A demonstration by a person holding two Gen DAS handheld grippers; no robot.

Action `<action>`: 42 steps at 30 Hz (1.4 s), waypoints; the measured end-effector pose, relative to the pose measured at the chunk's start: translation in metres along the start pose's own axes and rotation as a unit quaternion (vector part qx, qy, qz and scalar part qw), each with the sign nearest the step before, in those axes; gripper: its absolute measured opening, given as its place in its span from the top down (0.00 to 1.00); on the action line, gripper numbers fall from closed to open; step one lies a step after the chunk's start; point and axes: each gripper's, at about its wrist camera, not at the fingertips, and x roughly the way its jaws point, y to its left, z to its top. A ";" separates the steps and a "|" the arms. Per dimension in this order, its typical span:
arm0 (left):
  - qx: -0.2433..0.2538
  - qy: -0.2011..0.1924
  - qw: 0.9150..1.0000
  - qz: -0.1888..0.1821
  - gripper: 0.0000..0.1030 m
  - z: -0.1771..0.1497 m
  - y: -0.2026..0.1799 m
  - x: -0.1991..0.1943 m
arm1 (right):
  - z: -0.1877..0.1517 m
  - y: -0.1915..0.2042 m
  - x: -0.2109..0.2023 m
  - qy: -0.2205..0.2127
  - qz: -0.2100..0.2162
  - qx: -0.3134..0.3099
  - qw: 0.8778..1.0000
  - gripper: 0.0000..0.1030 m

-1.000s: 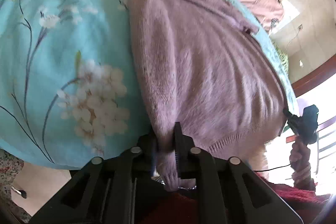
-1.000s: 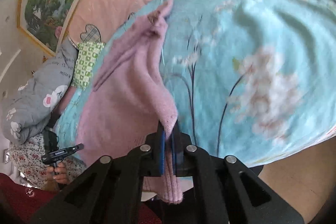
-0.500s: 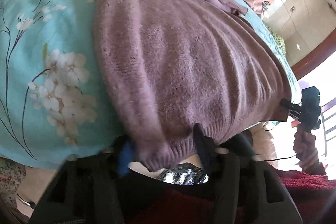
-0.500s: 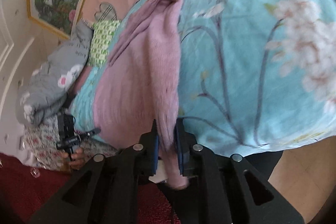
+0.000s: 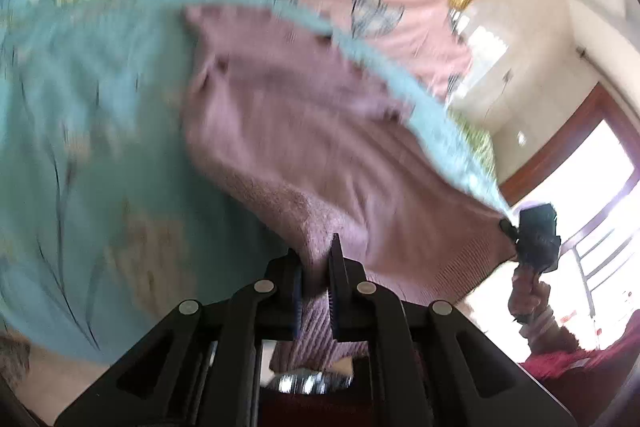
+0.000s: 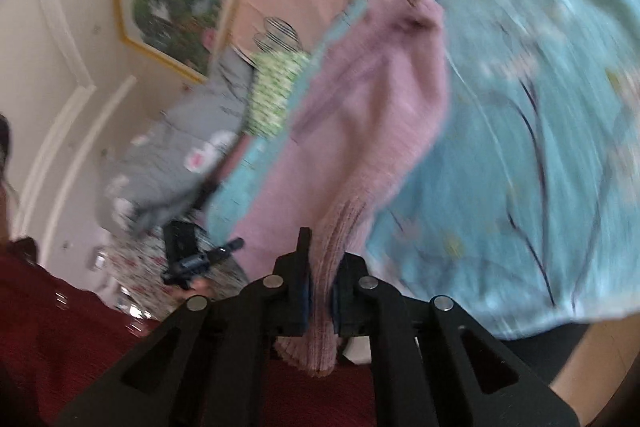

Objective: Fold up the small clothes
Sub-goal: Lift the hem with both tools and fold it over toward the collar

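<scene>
Floral bedspread [image 5: 100, 147] bears a label-less pink sweater [image 5: 300, 131], clamped by left gripper [image 5: 316, 267] and right gripper [image 6: 320, 267].

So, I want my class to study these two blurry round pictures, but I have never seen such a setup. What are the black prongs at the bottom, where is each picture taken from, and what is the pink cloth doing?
There is no robot here. A person holds a hand-held two-finger tool in each hand, and each tool carries a wide-angle camera looking forward along its fingers. That is why the pictures look round and bent.

One picture comes from the left tool, the other from the right tool. The black prongs are the tool's fingers.

A pink knitted sweater lies on a light blue flowered bedcover. Each tool is shut on the ribbed bottom edge of the sweater, one at each corner. In each picture the other tool shows at the side, gripped by the person's hand.

Both pictures are smeared, so the tools are probably moving.
</scene>
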 end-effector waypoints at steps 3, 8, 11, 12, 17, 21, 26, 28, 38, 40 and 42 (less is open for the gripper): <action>0.003 -0.047 0.999 -0.011 0.92 0.035 -0.003 -0.010 | 0.026 0.012 0.003 -0.026 0.032 -0.015 0.999 0.92; -0.009 -0.099 0.995 -0.011 0.92 0.090 0.003 -0.007 | 0.083 0.022 0.019 -0.078 0.063 -0.027 0.995 0.92; -0.010 -0.117 0.993 0.004 0.92 0.125 0.009 0.002 | 0.123 0.023 0.036 -0.101 0.058 -0.032 0.993 0.92; -0.014 -0.121 0.992 0.005 0.92 0.140 0.014 0.006 | 0.140 0.021 0.045 -0.107 0.051 -0.030 0.993 0.92; -0.025 -0.123 0.992 0.020 0.93 0.207 0.036 0.046 | 0.201 0.009 0.084 -0.108 -0.006 -0.019 0.994 0.92; -0.035 -0.102 0.993 0.039 0.93 0.250 0.060 0.097 | 0.247 -0.019 0.117 -0.106 -0.055 0.010 0.993 0.92; -0.060 -0.073 0.993 0.078 0.92 0.278 0.100 0.158 | 0.297 -0.060 0.159 -0.092 -0.103 0.039 0.990 0.92; -0.071 -0.054 0.992 0.095 0.92 0.283 0.120 0.183 | 0.312 -0.079 0.177 -0.079 -0.134 0.042 0.987 0.92; -0.097 -0.013 0.991 0.088 0.78 0.286 0.167 0.214 | 0.333 -0.136 0.211 -0.034 -0.198 0.078 0.977 0.91; -0.088 -0.016 0.991 0.101 0.75 0.288 0.160 0.200 | 0.334 -0.131 0.203 -0.032 -0.187 0.076 0.979 0.90; -0.073 -0.021 0.991 0.111 0.67 0.285 0.146 0.181 | 0.334 -0.123 0.197 -0.032 -0.183 0.064 0.980 0.90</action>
